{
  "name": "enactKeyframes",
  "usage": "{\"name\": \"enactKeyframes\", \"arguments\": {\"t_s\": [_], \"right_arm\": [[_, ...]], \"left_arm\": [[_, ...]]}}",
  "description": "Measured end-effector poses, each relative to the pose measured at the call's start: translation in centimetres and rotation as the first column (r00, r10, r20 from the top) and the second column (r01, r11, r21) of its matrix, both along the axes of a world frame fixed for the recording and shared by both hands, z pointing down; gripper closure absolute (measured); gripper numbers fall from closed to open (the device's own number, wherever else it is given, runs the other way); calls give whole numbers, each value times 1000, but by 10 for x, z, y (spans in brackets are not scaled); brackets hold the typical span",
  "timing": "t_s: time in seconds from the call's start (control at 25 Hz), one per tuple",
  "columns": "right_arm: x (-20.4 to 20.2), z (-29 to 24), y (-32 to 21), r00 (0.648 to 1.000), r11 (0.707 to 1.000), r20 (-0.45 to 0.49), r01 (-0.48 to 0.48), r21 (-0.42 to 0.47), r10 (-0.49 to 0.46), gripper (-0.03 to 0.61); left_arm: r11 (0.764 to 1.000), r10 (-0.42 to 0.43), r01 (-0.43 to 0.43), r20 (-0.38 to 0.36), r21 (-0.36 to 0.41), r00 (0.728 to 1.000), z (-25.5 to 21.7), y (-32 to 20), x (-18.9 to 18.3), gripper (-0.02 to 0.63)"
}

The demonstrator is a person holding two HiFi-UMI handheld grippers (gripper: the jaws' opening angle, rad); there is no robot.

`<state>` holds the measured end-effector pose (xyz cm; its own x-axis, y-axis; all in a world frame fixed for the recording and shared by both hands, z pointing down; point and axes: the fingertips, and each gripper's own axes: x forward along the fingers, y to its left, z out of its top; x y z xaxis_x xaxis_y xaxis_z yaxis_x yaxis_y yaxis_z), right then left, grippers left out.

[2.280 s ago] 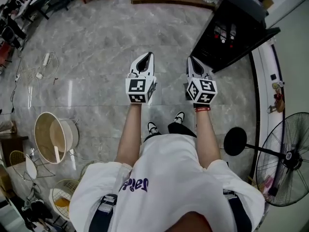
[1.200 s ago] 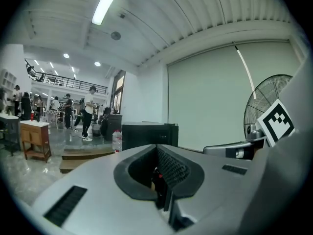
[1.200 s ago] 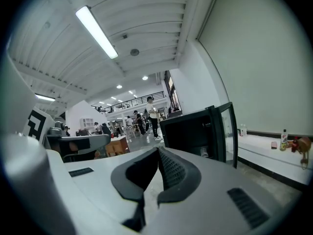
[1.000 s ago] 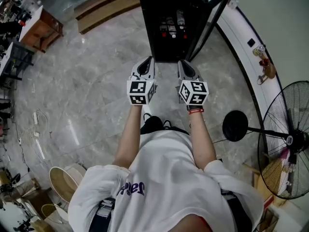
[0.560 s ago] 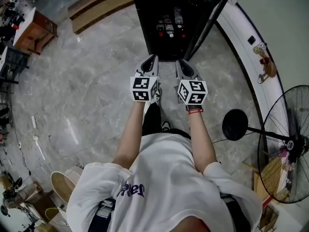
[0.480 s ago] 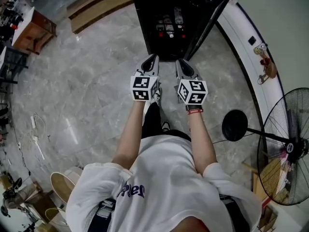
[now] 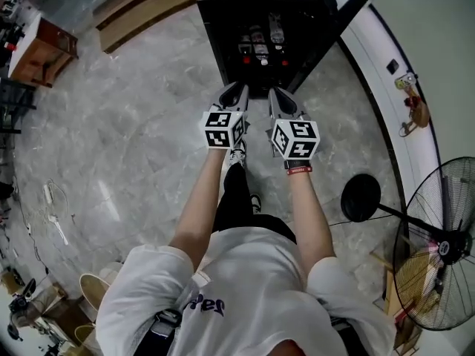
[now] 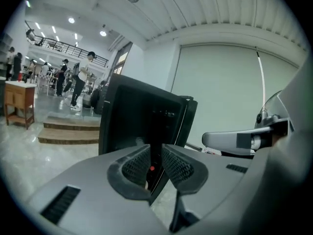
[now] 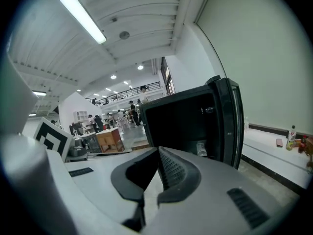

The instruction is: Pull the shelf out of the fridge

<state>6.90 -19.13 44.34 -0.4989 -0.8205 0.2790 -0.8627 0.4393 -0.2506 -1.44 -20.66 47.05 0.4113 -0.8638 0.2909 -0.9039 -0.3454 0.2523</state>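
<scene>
head view: overhead, steeply down | both gripper views: low, forward, near fridge (image 7: 252,2) | all share fridge

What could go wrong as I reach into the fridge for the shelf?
1. Bottles stand in the fridge; if they sit on the shelf, a quick pull may topple them.
2. The open door stands close by the right gripper, which may knock it.
3. The right jaws are together; those of the left gripper have just been opening, a narrow gap with nothing between: perhaps too narrow for the shelf.
</scene>
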Motion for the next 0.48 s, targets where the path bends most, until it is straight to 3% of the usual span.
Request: {"name": "enactKeyframes", "arguments": {"t_s": [0.48], "right_arm": [[-1,57,-93,999,999,-38,20,-27,-21,563]], "left_arm": [[984,-85,44,-241,-170,967,102,-125,-4,469]]}}
